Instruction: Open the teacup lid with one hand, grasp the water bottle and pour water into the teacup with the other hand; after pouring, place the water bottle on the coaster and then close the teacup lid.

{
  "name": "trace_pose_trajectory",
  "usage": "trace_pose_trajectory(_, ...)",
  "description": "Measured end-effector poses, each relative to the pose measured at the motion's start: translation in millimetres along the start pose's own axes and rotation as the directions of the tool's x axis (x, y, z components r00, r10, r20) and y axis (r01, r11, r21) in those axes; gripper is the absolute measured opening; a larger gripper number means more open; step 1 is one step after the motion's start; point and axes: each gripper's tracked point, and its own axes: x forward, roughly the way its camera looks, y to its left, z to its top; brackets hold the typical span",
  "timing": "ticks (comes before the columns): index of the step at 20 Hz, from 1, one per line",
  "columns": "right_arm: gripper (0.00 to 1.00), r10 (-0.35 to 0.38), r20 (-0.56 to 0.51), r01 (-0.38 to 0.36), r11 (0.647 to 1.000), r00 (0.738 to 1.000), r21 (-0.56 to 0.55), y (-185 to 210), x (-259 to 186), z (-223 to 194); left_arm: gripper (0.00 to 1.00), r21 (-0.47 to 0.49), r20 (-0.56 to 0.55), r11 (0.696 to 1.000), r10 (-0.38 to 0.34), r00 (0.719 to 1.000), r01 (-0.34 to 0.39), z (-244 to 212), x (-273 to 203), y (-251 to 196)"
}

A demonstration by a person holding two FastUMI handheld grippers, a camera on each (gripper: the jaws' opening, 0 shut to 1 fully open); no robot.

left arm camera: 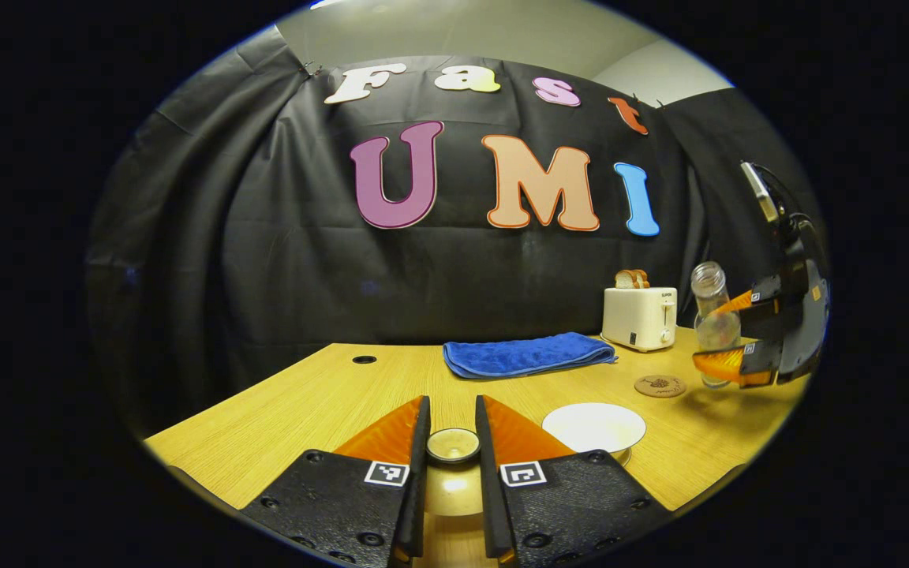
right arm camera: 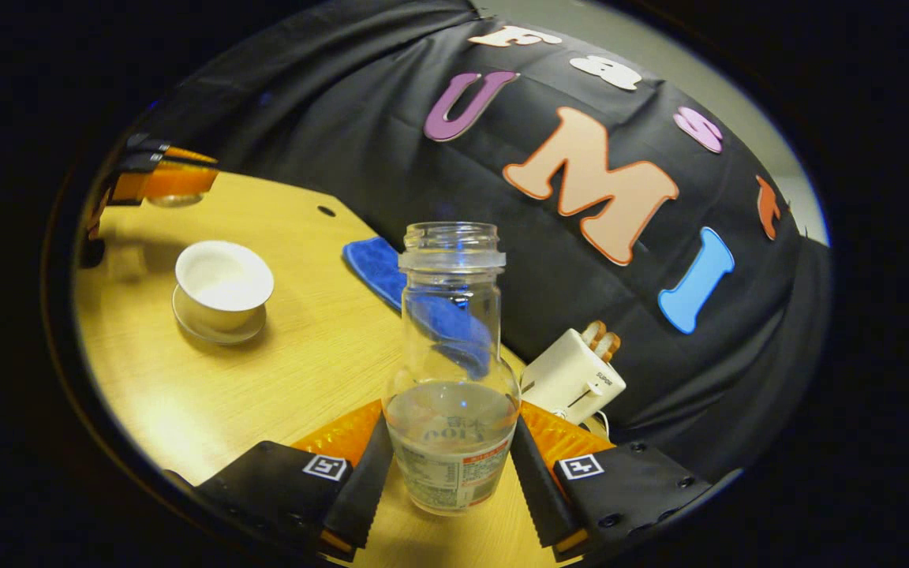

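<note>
In the left gripper view my left gripper (left arm camera: 452, 404) is shut on the knob of the teacup lid (left arm camera: 453, 446), which hangs above the table. Just to its right stands the uncovered white teacup (left arm camera: 592, 426). The right gripper view shows that teacup (right arm camera: 223, 282) on its saucer, with the left gripper (right arm camera: 166, 180) and the lid (right arm camera: 174, 200) beyond it. My right gripper (right arm camera: 452, 426) is shut on the clear water bottle (right arm camera: 452, 371), capless and about a third full. From the left gripper view, the water bottle (left arm camera: 712, 319) in the right gripper (left arm camera: 727, 335) is right of the round coaster (left arm camera: 660, 386).
A folded blue towel (left arm camera: 529, 353) lies at the back of the wooden table (left arm camera: 304, 410). A white toaster (left arm camera: 640, 317) with bread in it stands behind the coaster, close to the bottle. The table's left edge runs diagonally.
</note>
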Motion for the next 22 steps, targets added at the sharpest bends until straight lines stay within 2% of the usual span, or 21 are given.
trace_pose_trajectory(6,0.81,0.002,-0.035,-0.008,0.984,0.999,-0.178,28,21,6,0.27,0.000,-0.002,1.000,0.005,1.000,-0.005,0,0,1)
trace_pose_trajectory(10,0.80,-0.014,-0.025,0.006,0.956,1.000,-0.293,40,27,7,0.27,-0.001,-0.003,1.000,0.005,1.000,-0.005,-1,0,2)
trace_pose_trajectory(16,0.80,-0.057,0.044,0.071,0.865,0.997,-0.497,43,23,26,0.27,0.000,-0.003,1.000,0.007,1.000,-0.007,0,0,2)
trace_pose_trajectory(20,0.80,-0.063,0.057,0.085,0.824,0.996,-0.560,44,21,35,0.28,0.000,-0.003,1.000,0.010,1.000,-0.010,0,0,3)
trace_pose_trajectory(22,0.80,-0.075,0.063,0.098,0.792,0.995,-0.603,39,22,41,0.27,0.000,-0.003,1.000,0.010,1.000,-0.010,0,-1,3)
